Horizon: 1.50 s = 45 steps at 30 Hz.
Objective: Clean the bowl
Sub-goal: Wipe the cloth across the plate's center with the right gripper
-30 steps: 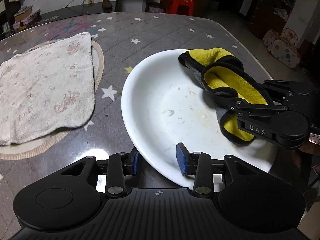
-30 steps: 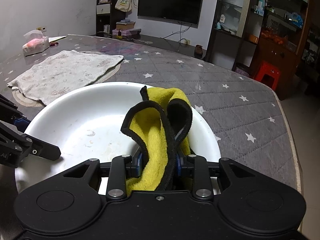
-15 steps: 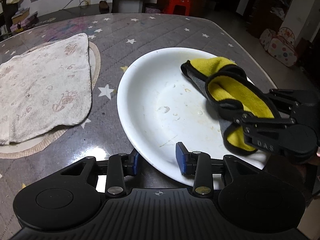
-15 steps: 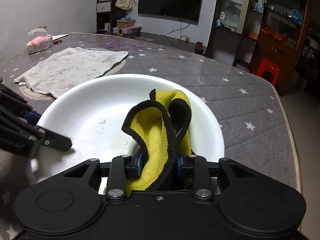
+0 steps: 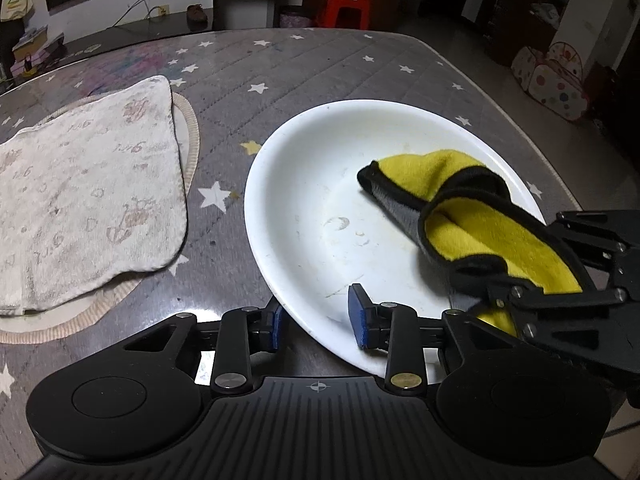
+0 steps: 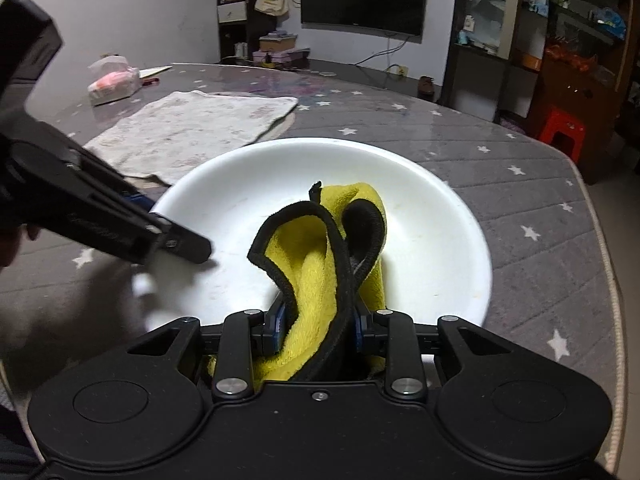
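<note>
A wide white bowl (image 5: pixel 320 184) with dried smears sits on the starred grey table. My left gripper (image 5: pixel 316 322) grips its near rim, one blue pad under the outer wall and the other inside. From the right wrist view, the left gripper (image 6: pixel 168 228) holds the left edge of the bowl (image 6: pixel 420 200). My right gripper (image 6: pixel 319 326) is shut on a yellow cloth (image 6: pixel 312 264) edged in black, which rests against the inside of the bowl. In the left wrist view the cloth (image 5: pixel 472 216) lies on the bowl's right side, and the right gripper (image 5: pixel 520 292) is above the rim.
A pale patterned towel (image 5: pixel 80 208) lies on a round mat (image 5: pixel 188 136) left of the bowl. A tissue pack (image 6: pixel 114 86) sits at the table's far side. The table edge (image 6: pixel 600 240) runs close on the right, with a red stool (image 6: pixel 562 130) beyond.
The right gripper has drawn the cloth from the bowl's far rim toward its middle and near side. The left gripper stays on the rim and looms larger in the right wrist view.
</note>
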{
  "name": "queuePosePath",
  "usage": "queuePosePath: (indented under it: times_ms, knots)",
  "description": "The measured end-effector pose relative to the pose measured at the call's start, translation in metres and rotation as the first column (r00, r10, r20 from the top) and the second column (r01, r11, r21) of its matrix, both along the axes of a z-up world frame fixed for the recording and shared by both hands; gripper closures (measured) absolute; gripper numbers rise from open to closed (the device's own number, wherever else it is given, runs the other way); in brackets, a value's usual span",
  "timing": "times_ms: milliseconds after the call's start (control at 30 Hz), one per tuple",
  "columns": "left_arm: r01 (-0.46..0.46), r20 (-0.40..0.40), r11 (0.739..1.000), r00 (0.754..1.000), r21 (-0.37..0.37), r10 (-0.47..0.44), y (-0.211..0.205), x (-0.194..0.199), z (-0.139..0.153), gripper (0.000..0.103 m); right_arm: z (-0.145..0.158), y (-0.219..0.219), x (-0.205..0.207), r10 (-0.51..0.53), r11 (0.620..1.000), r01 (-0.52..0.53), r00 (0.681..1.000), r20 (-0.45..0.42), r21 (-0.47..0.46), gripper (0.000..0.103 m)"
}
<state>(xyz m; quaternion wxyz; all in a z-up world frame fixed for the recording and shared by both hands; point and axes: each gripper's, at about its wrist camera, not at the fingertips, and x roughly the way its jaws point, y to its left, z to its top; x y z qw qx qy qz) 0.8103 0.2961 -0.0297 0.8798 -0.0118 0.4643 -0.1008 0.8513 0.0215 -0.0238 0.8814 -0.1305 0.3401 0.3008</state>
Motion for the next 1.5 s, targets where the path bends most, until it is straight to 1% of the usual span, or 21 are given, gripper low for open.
queuePosePath:
  times_ms: [533, 600, 900, 1133, 1500]
  knots:
    - [0.003, 0.005, 1.0, 1.0, 0.003, -0.003, -0.001, 0.001, -0.001, 0.068, -0.005, 0.007, 0.029, -0.039, 0.999, 0.04, 0.999, 0.035, -0.008, 0.072]
    - [0.003, 0.005, 1.0, 1.0, 0.004, -0.003, -0.001, 0.001, -0.001, 0.068, -0.006, -0.001, 0.032, -0.047, 0.999, 0.048, 0.998, 0.047, -0.014, 0.072]
    - [0.004, 0.005, 1.0, 1.0, 0.004, -0.004, 0.0, 0.001, -0.001, 0.067, -0.008, 0.001, 0.048, -0.06, 0.997, 0.063, 0.996, 0.072, -0.033, 0.072]
    - [0.006, 0.004, 1.0, 1.0, 0.002, -0.006, -0.001, 0.001, -0.001, 0.067, -0.009, 0.003, 0.047, -0.051, 0.996, 0.057, 0.994, 0.093, -0.063, 0.072]
    - [0.008, 0.011, 1.0, 1.0, 0.006, -0.008, -0.001, 0.001, -0.002, 0.066, -0.006, 0.0, 0.029, -0.038, 0.998, 0.041, 0.998, 0.059, -0.054, 0.072]
